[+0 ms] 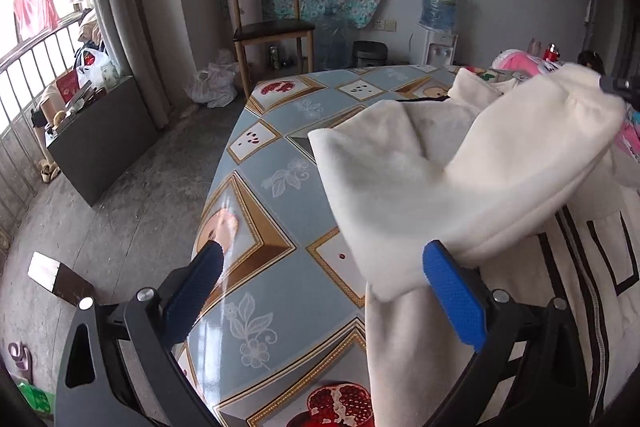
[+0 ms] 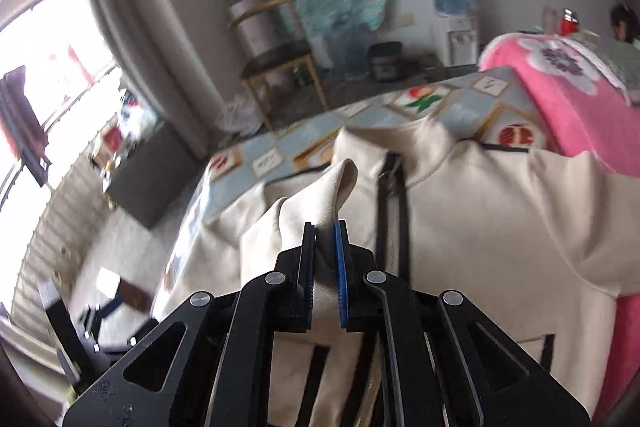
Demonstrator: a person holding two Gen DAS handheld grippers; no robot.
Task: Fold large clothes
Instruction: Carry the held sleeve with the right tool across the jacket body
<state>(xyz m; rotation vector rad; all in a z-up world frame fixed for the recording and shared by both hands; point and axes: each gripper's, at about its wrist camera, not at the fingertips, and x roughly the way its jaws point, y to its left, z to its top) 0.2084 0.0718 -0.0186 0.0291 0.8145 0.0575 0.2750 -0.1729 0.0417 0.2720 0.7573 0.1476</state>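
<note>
A cream fleece jacket [image 1: 400,163] with black trim and a black zipper [image 2: 392,211] lies on the patterned table [image 1: 280,187]. My right gripper [image 2: 324,227] is shut on a bunched fold of the jacket's cream fabric [image 2: 340,183] and holds it above the garment. In the left wrist view that lifted part [image 1: 540,155] stretches up to the right gripper [image 1: 618,85] at the right edge. My left gripper [image 1: 320,263] stands wide open over the table's left side. Its right finger [image 1: 452,295] is beside the hanging fabric, and its pads press on nothing.
A pink blanket [image 2: 560,95] lies on the table's far right. Beyond the table stand a wooden chair [image 1: 272,23], a water dispenser [image 1: 438,23] and a dark cabinet [image 1: 104,143] by the window. The table's left edge [image 1: 216,195] drops to bare floor.
</note>
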